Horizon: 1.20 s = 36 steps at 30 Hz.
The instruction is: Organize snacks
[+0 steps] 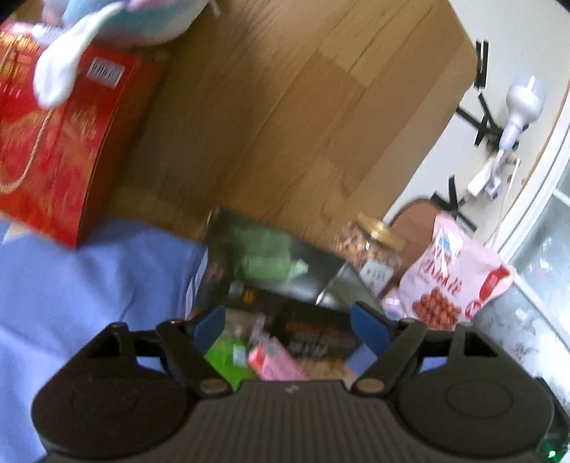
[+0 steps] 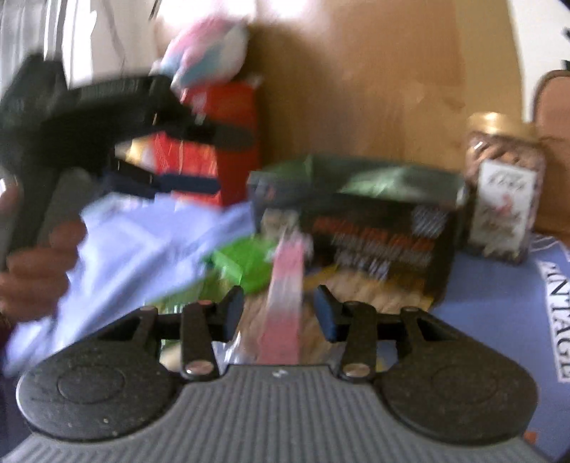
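Note:
A dark open snack box point(image 2: 374, 228) stands against the wooden wall, with a green packet point(image 2: 242, 263) and a pink packet point(image 2: 285, 295) in front of it. My right gripper point(image 2: 279, 311) is open with the pink packet between its fingers; whether they touch it is unclear through blur. My left gripper point(image 1: 288, 326) is open above the same pile, the pink packet point(image 1: 274, 363) and green packet point(image 1: 224, 359) below it. In the right wrist view the left gripper point(image 2: 199, 160) hangs at upper left, held by a hand point(image 2: 32, 263). A nut jar point(image 2: 502, 185) stands right of the box.
A red gift box point(image 1: 60, 153) with a plush toy point(image 1: 124, 21) on it stands at the left. A pink snack bag point(image 1: 449, 274) leans beside the nut jar point(image 1: 374, 249). A light blue cloth point(image 2: 135, 249) covers the surface. A wooden panel point(image 1: 292, 107) stands behind.

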{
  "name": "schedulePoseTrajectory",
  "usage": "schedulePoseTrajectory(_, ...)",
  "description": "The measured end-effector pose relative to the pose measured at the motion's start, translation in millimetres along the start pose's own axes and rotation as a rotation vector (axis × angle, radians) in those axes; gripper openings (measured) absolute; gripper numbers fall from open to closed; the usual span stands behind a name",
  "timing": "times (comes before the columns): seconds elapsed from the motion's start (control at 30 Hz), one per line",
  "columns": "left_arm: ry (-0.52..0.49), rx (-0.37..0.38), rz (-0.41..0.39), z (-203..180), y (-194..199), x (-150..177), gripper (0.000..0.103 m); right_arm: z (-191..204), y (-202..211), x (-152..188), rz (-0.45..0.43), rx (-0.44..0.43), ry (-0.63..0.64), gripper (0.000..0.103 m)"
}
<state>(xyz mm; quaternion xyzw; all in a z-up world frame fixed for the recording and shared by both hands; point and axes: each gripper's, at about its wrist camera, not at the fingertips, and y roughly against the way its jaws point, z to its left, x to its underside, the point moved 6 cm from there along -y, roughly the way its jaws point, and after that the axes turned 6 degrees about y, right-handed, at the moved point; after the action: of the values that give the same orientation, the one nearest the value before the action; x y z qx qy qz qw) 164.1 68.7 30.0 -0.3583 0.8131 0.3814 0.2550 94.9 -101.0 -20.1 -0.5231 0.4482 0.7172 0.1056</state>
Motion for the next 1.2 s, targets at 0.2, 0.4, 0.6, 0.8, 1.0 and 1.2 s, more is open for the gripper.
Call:
schedulePoseTrajectory(0.2,0.032,0.014,0.026,13,30,31,0.08,24,28,4,-0.019,-0.111,0.081,0.025)
schedulePoseTrajectory(0.4,0.01,0.01,0.049,22,67,60,0.08,57,74,34,0.014,-0.308,0.257,0.028)
schedulePoseTrajectory(0.6,-0.007,0.0,0.082,20,86,86,0.08,37,102,40,-0.033,-0.152,0.129,0.043)
schedulePoseTrajectory(0.8,-0.072,-0.026,0.117,7,82,100,0.08,52,104,67,0.042,-0.177,0.124,0.043)
schedulePoseTrajectory(1.0,-0.085,-0.029,0.147,7,79,111,0.08,52,114,76,0.051,-0.138,0.079,0.04)
schedulePoseTrajectory(1.2,-0.077,-0.005,0.201,2,69,126,0.07,59,98,72,0.071,-0.163,0.088,0.019)
